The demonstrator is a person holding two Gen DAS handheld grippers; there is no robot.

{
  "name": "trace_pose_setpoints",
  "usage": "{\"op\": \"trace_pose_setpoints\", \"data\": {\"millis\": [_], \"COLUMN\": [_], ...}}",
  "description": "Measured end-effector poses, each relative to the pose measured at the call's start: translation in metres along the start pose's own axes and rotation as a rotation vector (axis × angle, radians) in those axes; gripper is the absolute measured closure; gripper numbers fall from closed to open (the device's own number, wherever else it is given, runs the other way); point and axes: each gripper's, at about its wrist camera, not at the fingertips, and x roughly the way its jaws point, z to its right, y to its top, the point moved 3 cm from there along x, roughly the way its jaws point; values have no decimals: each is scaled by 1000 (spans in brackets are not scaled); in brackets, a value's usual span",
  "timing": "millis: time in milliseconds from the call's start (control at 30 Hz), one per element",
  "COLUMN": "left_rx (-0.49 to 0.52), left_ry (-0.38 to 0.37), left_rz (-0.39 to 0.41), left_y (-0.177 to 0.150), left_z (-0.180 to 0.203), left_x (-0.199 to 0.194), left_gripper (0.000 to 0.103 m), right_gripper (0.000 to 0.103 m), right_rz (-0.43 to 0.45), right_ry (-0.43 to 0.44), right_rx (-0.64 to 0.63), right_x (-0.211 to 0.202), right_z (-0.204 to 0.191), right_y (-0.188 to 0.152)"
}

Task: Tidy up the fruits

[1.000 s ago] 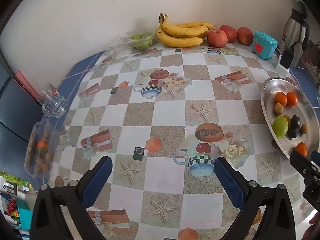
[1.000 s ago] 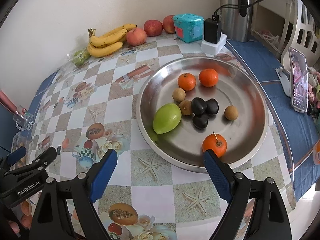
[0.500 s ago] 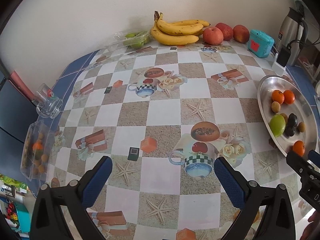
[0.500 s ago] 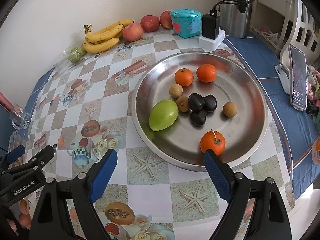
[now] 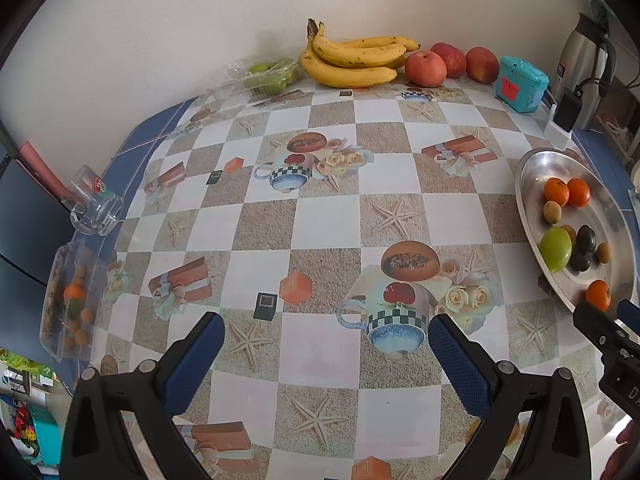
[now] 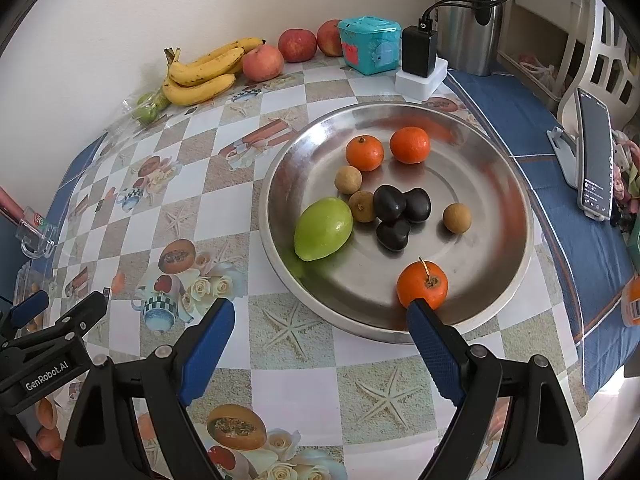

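Note:
A round steel tray (image 6: 500,264) (image 5: 528,208) holds a green mango (image 6: 323,228), three oranges (image 6: 422,284), three dark fruits (image 6: 396,212) and small brown longans (image 6: 457,218). My right gripper (image 6: 320,316) is open just in front of the tray's near rim, nothing between its fingers. My left gripper (image 5: 326,334) is open over the bare tablecloth, left of the tray. Bananas (image 5: 352,60), three red apples (image 5: 426,68) and a clear box of green fruit (image 5: 268,76) sit along the wall. A clear box with small fruits (image 5: 72,300) lies at the table's left edge.
A glass mug (image 5: 94,204) lies at the left edge. A teal box (image 6: 370,46), a charger on a white block (image 6: 420,68) and a steel kettle (image 6: 468,12) stand behind the tray. A phone on a stand (image 6: 596,160) is at the right.
Both grippers have drawn back a little toward the near edge, so the table and tray sit slightly farther away. Both stay open and nothing was picked up.

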Motion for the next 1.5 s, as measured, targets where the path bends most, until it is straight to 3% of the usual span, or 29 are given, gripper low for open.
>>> {"op": "trace_pose_setpoints", "data": {"millis": [1500], "left_rx": [3], "left_ry": [0], "left_rz": [-7], "left_y": [0], "left_z": [0], "left_x": [2], "left_gripper": [0], "right_gripper": [15], "right_rz": [-19], "right_ry": [-2], "right_rx": [-1], "right_x": [4], "right_z": [0], "right_y": [-2]}}
